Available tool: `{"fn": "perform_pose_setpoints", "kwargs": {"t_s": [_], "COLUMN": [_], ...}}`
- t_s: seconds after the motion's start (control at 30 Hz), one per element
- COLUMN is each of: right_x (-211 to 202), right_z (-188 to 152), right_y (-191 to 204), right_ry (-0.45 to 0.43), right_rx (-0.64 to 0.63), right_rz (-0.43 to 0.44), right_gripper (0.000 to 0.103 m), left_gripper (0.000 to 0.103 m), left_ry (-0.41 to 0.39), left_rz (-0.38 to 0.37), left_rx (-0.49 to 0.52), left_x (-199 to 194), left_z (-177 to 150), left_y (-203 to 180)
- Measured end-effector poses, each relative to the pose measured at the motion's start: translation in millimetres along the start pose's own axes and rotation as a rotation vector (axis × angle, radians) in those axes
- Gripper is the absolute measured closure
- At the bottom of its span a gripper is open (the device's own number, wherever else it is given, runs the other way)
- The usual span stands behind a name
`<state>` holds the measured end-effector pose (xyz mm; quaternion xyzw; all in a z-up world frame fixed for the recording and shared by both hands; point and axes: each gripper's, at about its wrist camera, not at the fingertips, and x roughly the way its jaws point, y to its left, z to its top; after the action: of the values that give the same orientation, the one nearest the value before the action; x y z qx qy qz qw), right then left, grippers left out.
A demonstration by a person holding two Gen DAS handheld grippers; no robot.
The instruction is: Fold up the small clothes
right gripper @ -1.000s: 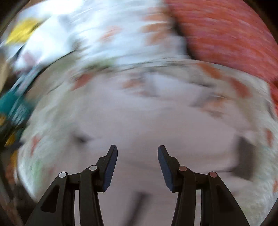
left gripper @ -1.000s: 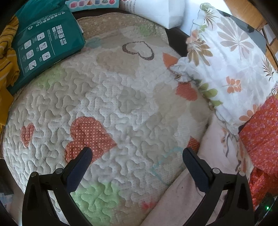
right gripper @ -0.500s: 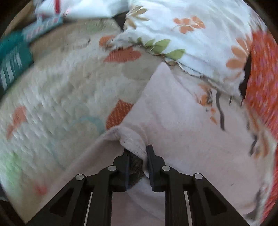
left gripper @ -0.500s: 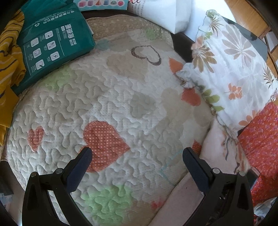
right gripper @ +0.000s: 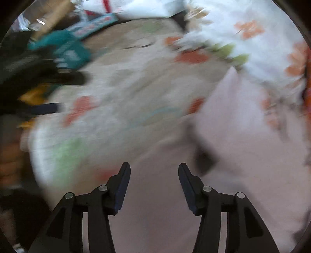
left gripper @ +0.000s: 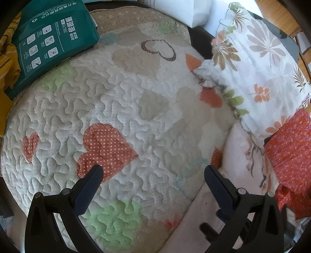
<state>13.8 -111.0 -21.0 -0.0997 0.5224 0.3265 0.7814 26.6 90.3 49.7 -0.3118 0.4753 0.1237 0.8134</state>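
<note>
A pale pink garment (right gripper: 243, 136) with a small printed motif lies on the quilted heart-patterned mat (left gripper: 126, 116), at the mat's right edge; it also shows in the left wrist view (left gripper: 235, 155). My right gripper (right gripper: 153, 171) is open and empty just above the garment's near part; this view is motion-blurred. My left gripper (left gripper: 153, 173) is wide open and empty above the mat's near side, with the garment by its right finger.
A floral white cloth (left gripper: 258, 70) and a red patterned cloth (left gripper: 291, 151) lie to the right. A green package (left gripper: 48, 44) and a yellow striped cloth (left gripper: 7, 64) lie at the far left. A white bag (left gripper: 186, 9) stands at the back.
My right gripper was shut on a fold of the pink garment half a second ago; it has let go, opened and is moving. My left gripper has barely shifted.
</note>
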Motion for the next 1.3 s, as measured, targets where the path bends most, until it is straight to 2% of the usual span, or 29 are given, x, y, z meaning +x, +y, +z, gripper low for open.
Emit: {"fn": "perform_pose_setpoints", "kwargs": {"t_s": [0.03, 0.1, 0.17, 0.3, 0.37, 0.47, 0.5, 0.6, 0.67, 0.77, 0.83, 0.9, 0.93, 1.03, 1.1, 1.17, 1.3], "right_x": [-6, -20, -24, -9, 10, 49, 56, 48, 35, 7, -13, -26, -28, -15, -8, -15, -41], "right_z": [1, 7, 19, 40, 46, 30, 23, 9, 4, 7, 10, 14, 13, 7, 0, -6, -15], "right_y": [-1, -8, -25, -56, -68, -76, -71, -50, -49, -59, -77, -100, -110, -146, -173, -190, -214], "right_ry": [-0.022, -0.102, -0.154, -0.18, -0.144, -0.001, 0.033, 0.053, 0.027, -0.079, -0.171, -0.249, -0.266, -0.217, -0.182, -0.21, -0.218], "right_rx": [0.004, 0.017, 0.082, 0.221, 0.282, 0.43, 0.444, 0.382, 0.367, 0.347, 0.393, 0.459, 0.479, 0.539, 0.561, 0.559, 0.611], "right_rz": [0.003, -0.078, -0.139, -0.111, -0.065, 0.153, 0.213, 0.295, 0.328, 0.199, 0.131, 0.044, 0.001, -0.101, -0.16, -0.167, -0.29], "right_gripper": [0.05, 0.055, 0.079, 0.082, 0.082, 0.081, 0.081, 0.081, 0.081, 0.081, 0.081, 0.072, 0.064, 0.062, 0.068, 0.069, 0.067], "left_gripper": [0.0, 0.0, 0.0, 0.0, 0.0, 0.0, 0.0, 0.0, 0.0, 0.0, 0.0, 0.0, 0.0, 0.0, 0.0, 0.0, 0.0], "left_ry": [-0.005, -0.007, -0.001, 0.001, 0.003, 0.009, 0.01, 0.004, 0.004, 0.012, 0.023, 0.031, 0.032, 0.026, 0.023, 0.026, 0.032], "left_rz": [0.002, 0.005, 0.007, 0.011, 0.01, 0.004, 0.001, -0.001, 0.0, 0.001, -0.001, -0.002, -0.001, 0.0, 0.002, 0.0, 0.002], "left_rx": [0.0, -0.002, -0.003, 0.003, 0.001, -0.006, -0.007, -0.007, -0.003, -0.001, 0.0, 0.001, 0.001, 0.0, -0.003, -0.01, -0.003], "left_x": [0, 0, 2, 4, 4, 5, 5, 3, 3, 5, 7, 9, 9, 9, 10, 11, 13], "left_z": [0, 0, 0, 0, 0, 1, 2, 2, 1, -1, -2, -3, -3, -2, -1, 0, 0], "left_y": [-1, -2, -3, -5, -5, -4, -3, -3, -3, -4, -4, -5, -5, -5, -4, -2, -6]}}
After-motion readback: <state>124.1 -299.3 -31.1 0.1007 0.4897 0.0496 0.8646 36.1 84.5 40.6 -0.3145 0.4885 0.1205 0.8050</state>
